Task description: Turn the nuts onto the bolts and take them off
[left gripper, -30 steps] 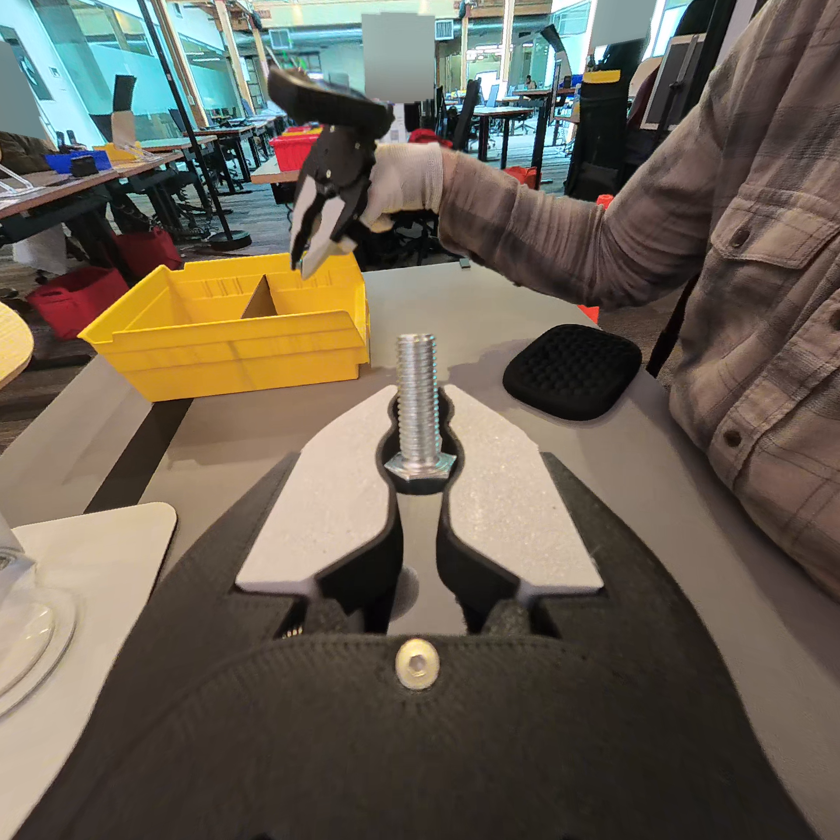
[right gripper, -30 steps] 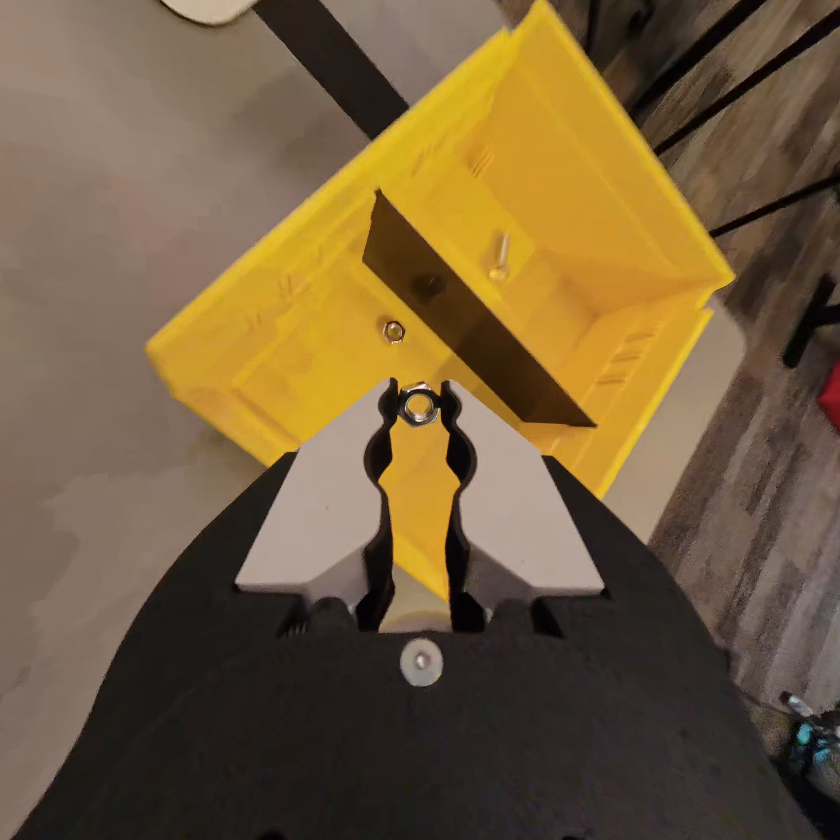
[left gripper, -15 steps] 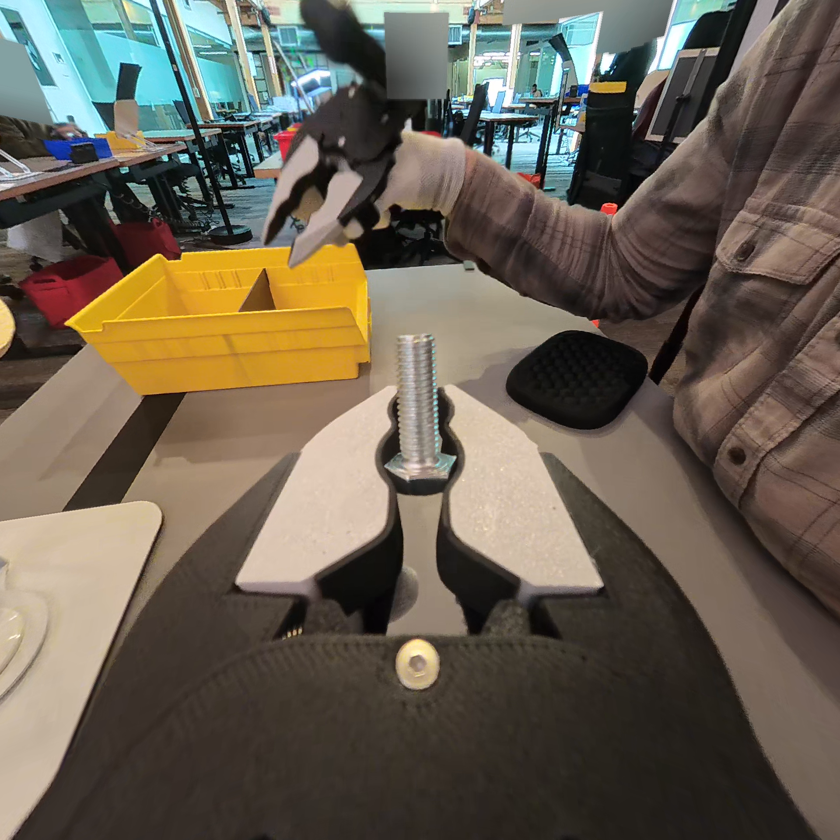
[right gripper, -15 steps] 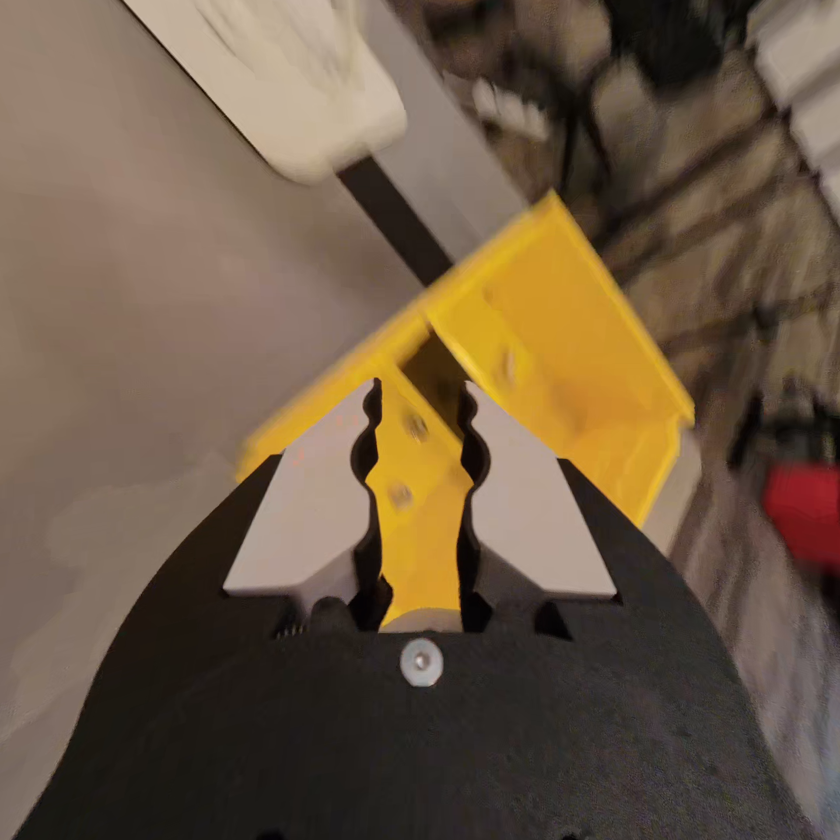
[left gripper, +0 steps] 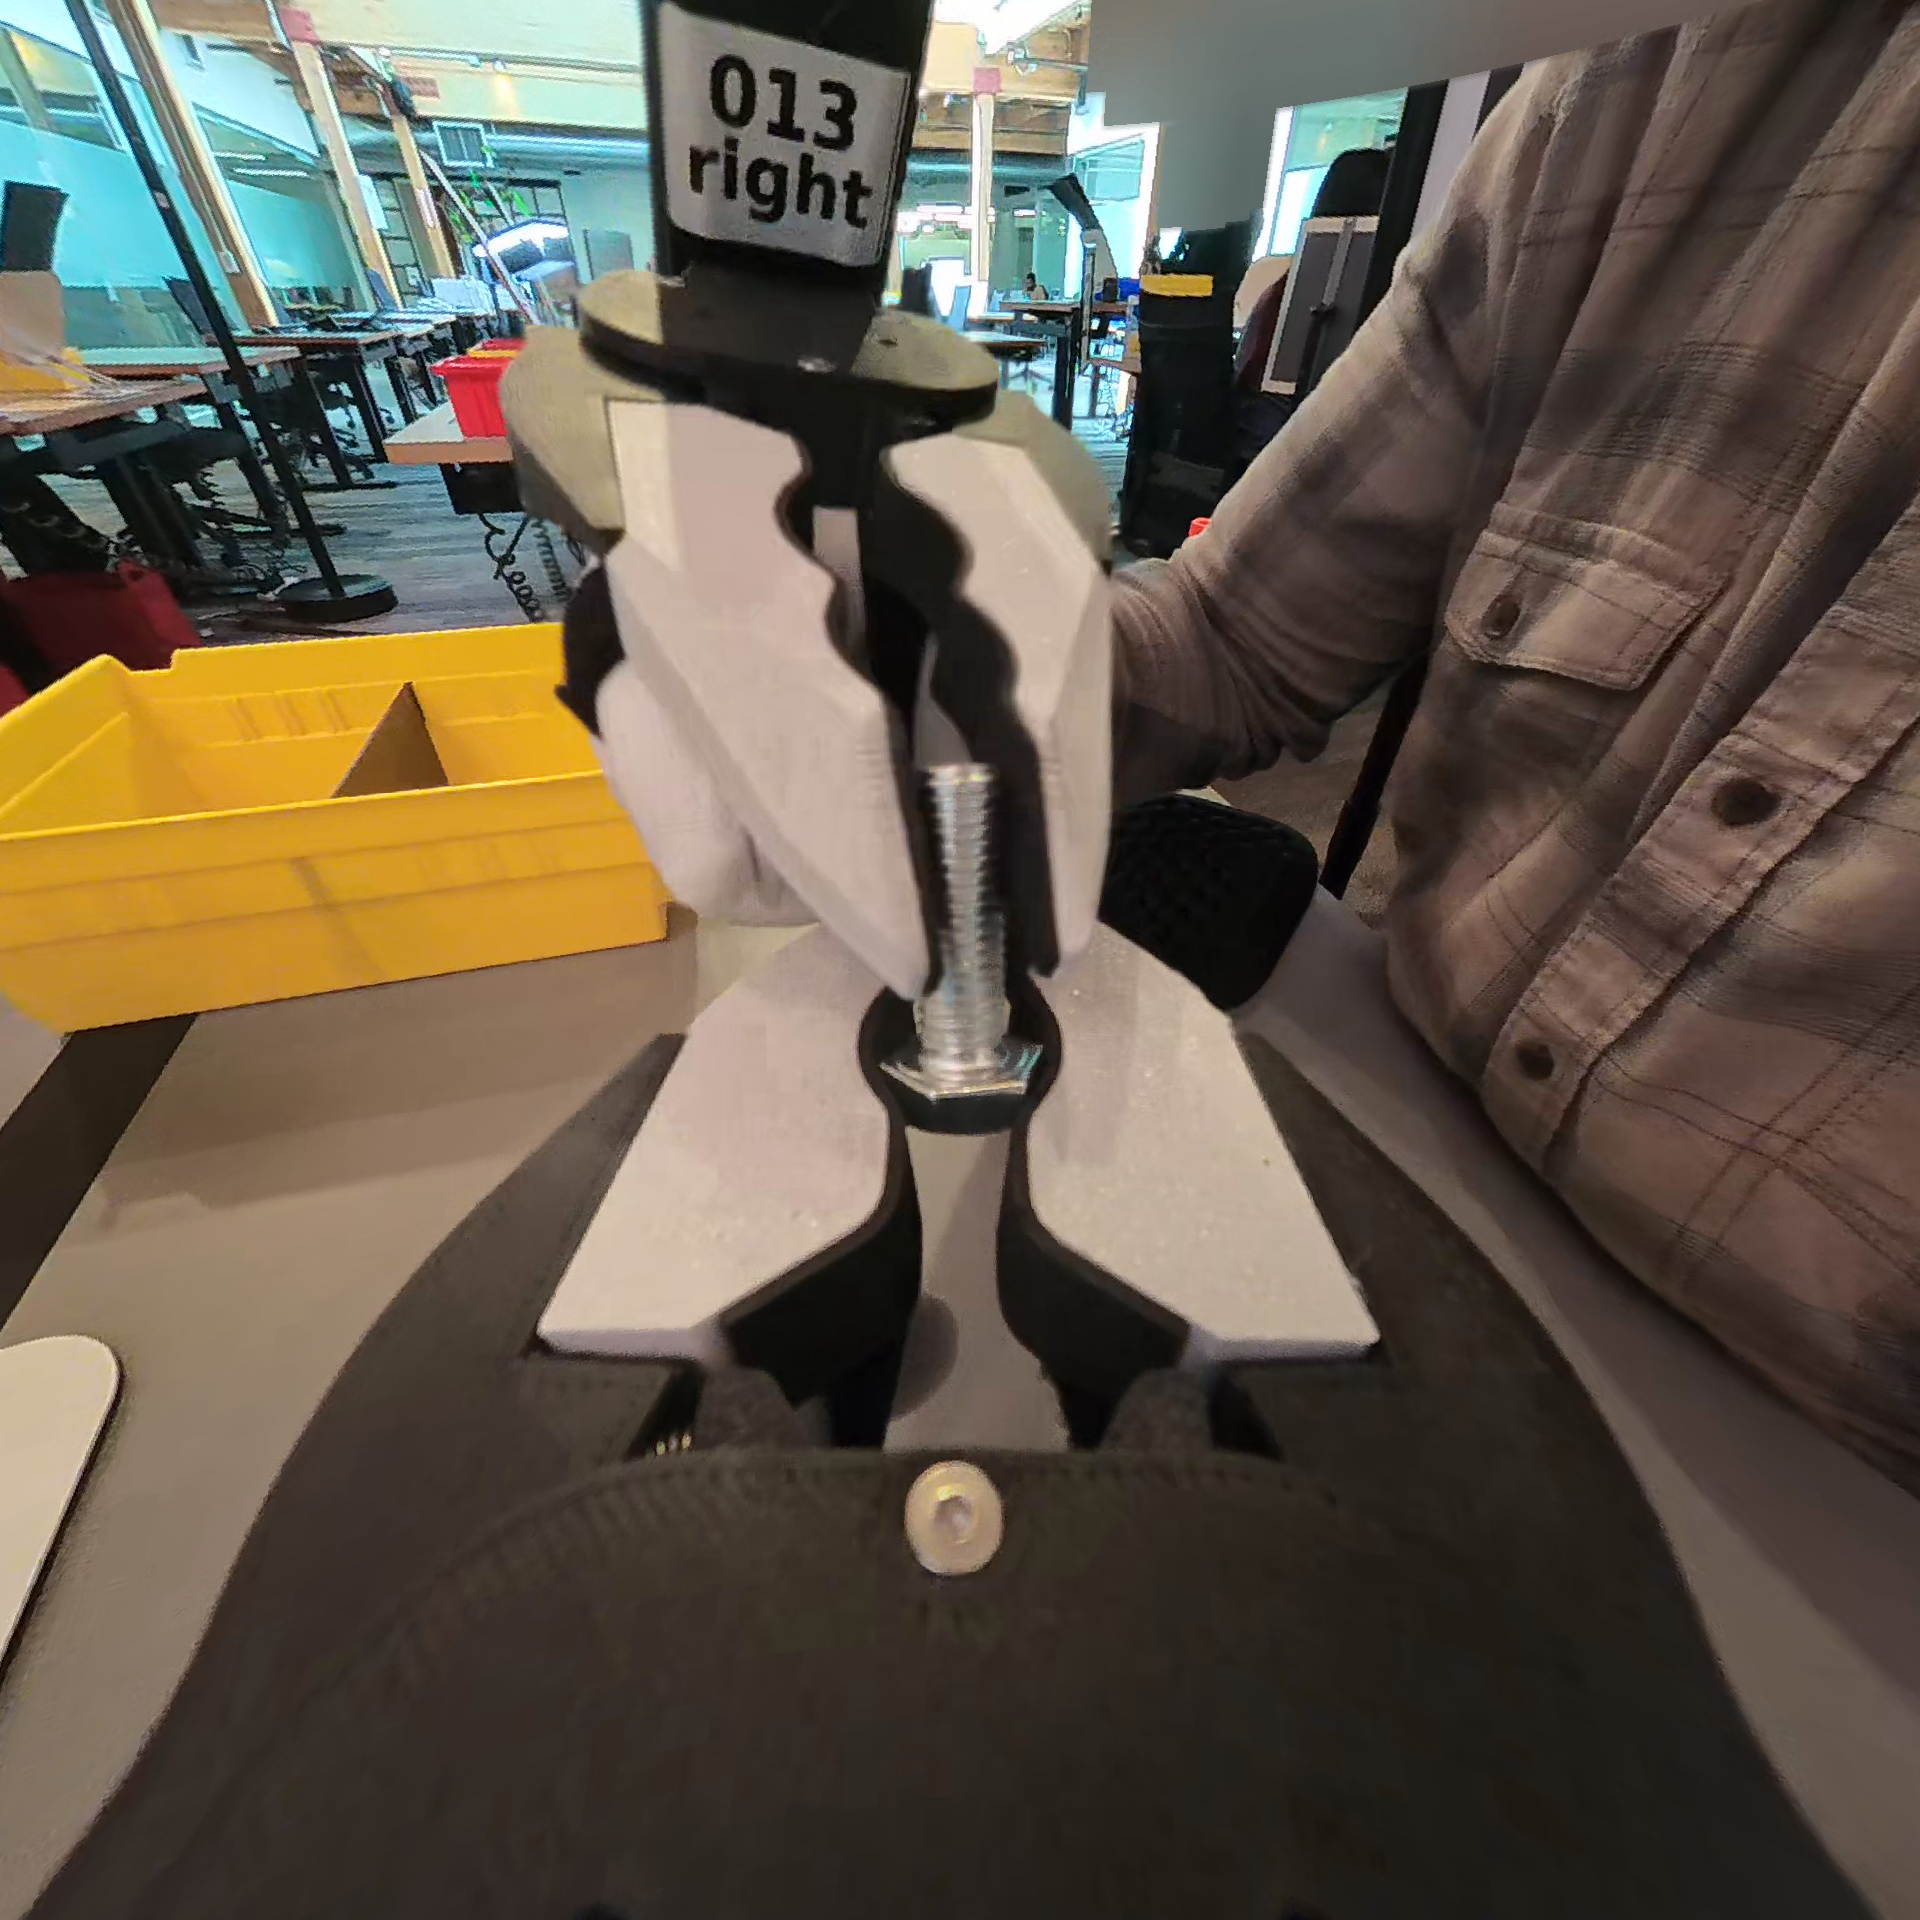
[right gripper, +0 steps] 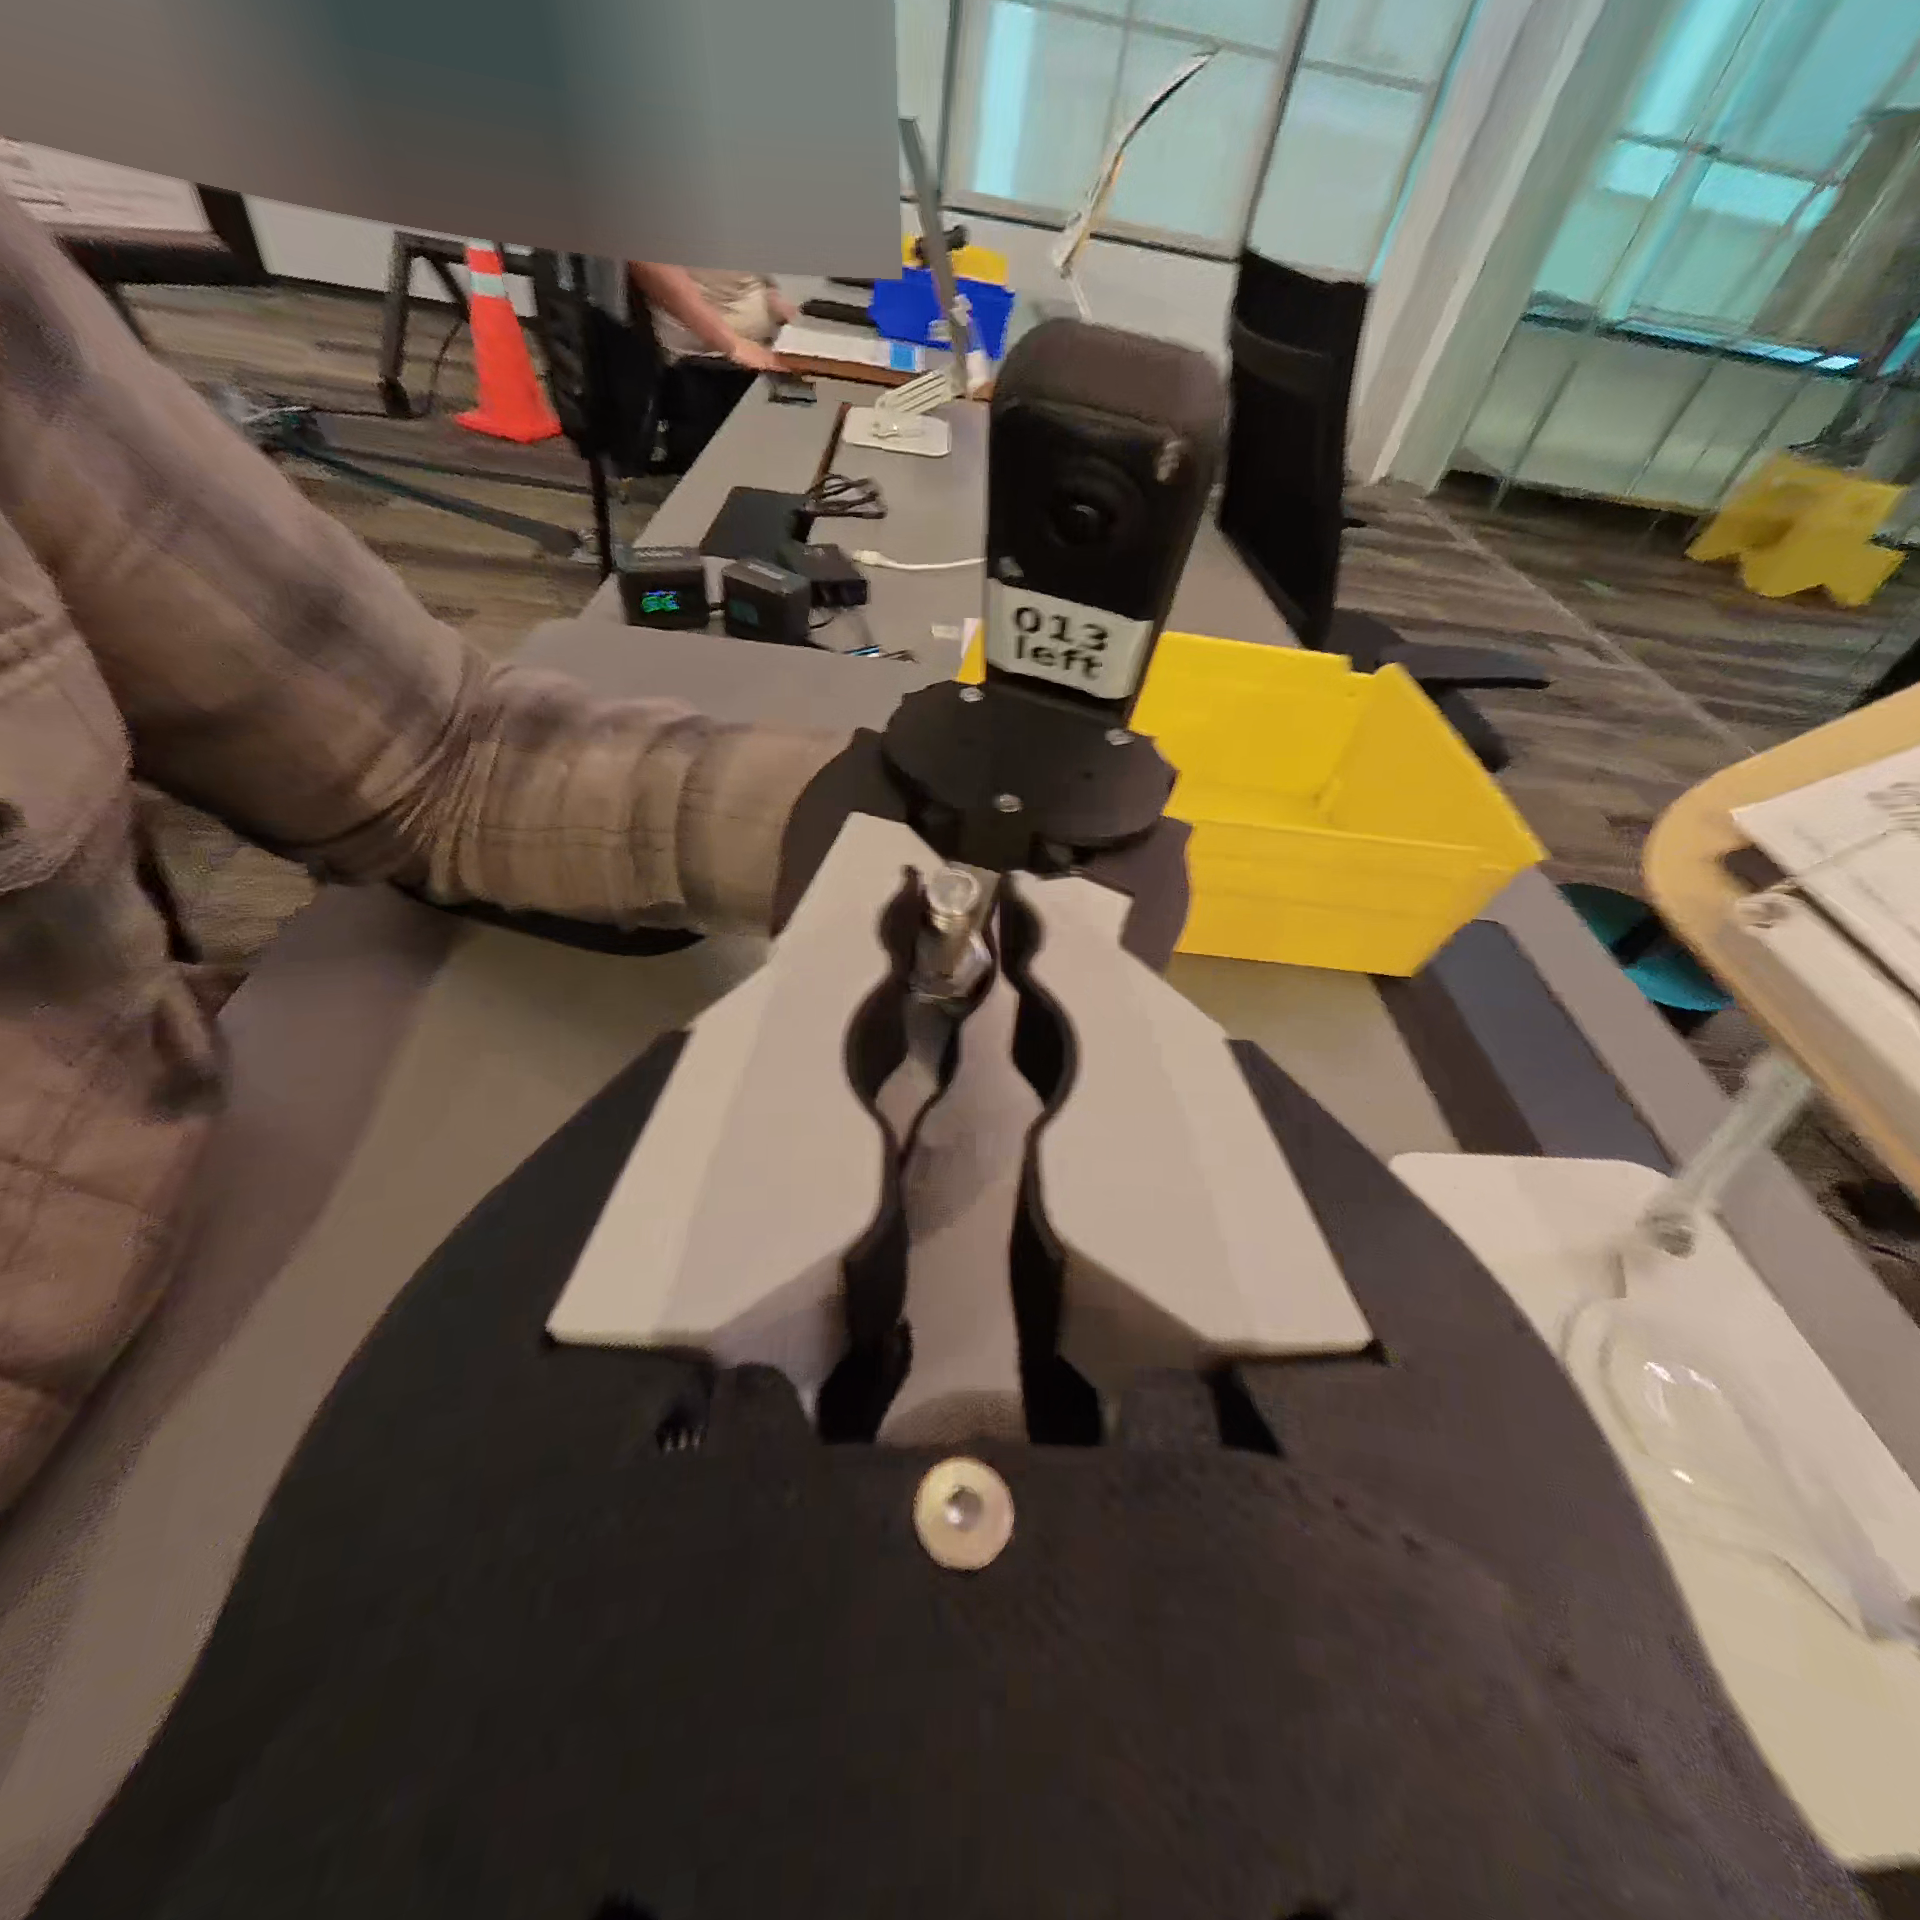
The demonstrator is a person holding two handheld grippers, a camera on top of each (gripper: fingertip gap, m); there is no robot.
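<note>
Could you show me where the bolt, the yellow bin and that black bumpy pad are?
bolt [left gripper: 961, 904]: left wrist view, threaded shank.
yellow bin [left gripper: 312, 883]: left wrist view, front wall.
black bumpy pad [left gripper: 1205, 894]: left wrist view, textured top.

bolt [left gripper: 961, 935] tip: blurred in the right wrist view
nut: cannot be made out on the threads
yellow bin [left gripper: 312, 831]: left end cut off; contents hidden by its walls
</note>
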